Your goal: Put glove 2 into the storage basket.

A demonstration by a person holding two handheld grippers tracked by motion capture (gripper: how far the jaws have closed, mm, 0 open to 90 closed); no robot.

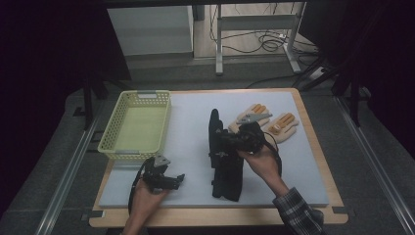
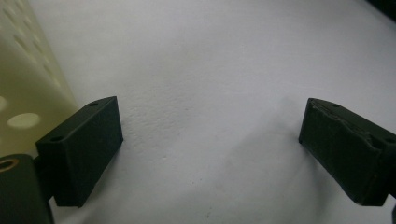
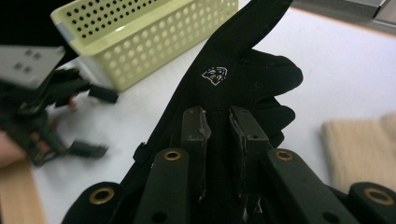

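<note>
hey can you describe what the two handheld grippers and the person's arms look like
Both tools are black. The left gripper has two blocky flat-faced jaws, a grey three-cornered plate on top and a black cable looping off it. The right gripper has narrow, worn jaws on arms with brass-coloured rivets, and trails a black cable too. The right arm wears a plaid sleeve; the left forearm is uncovered.

Dim room, dark at left and right edges. Desk (image 1: 320, 161) with wood rim, pale grey-white mat (image 1: 195, 147) on top. Grey carpet floor (image 1: 44, 161) around it. Metal rails (image 1: 66, 176) run along the floor on both sides of the desk. Behind the desk: white metal frame legs (image 1: 219, 44), tangle of black cables (image 1: 266, 41) on a lighter floor patch, pale panel (image 1: 149, 29) at back left. Dark curtains (image 1: 386, 58) on the right.
</note>
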